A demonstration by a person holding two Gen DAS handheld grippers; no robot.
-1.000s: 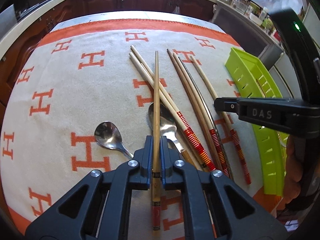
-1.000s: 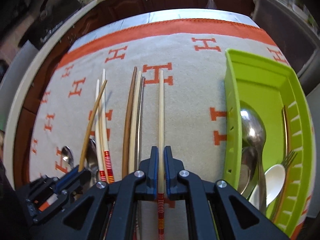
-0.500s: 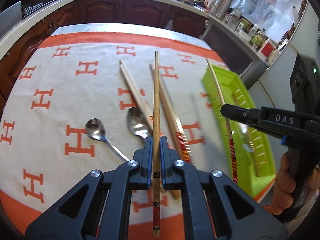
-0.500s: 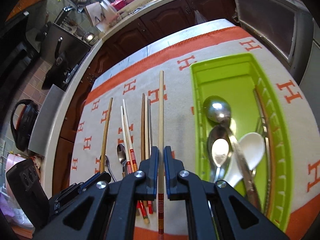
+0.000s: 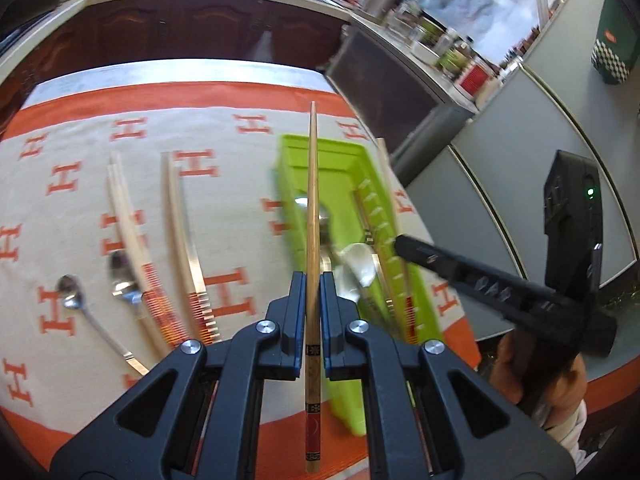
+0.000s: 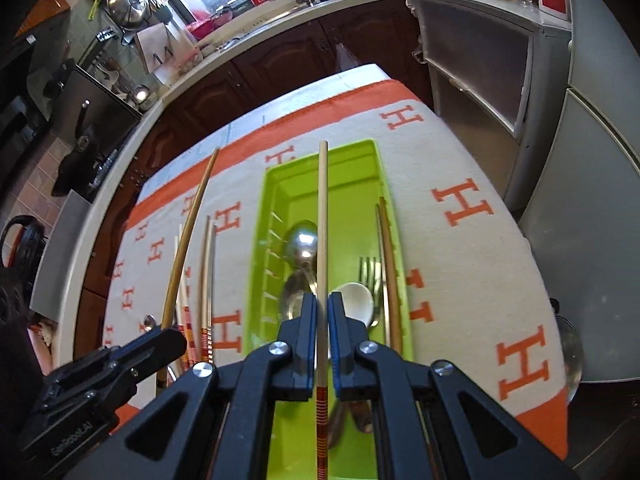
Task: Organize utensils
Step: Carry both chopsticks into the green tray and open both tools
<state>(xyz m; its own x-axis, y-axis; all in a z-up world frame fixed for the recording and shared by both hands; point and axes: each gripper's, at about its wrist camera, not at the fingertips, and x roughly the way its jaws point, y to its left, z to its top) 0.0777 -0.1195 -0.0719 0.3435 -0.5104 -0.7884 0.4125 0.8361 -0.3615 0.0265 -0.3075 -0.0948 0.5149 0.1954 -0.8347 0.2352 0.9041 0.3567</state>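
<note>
Chopsticks gripped near decorated ends: left tool clamps darker chopstick, right tool clamps pale chopstick. Shafts aligned lengthwise over green tray, frame centre, likely for drop-in.

We see the far end of the green tray bare; nearer, spoons, a fork and chopsticks crowd it. Left, loose chopsticks and spoons clutter the cloth.

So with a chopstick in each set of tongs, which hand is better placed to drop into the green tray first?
Right, probably. The right tongs hold their pale chopstick lengthwise over the green tray. The left tongs, gripping the darker chopstick, sit nearer the tray's left wall.
</note>
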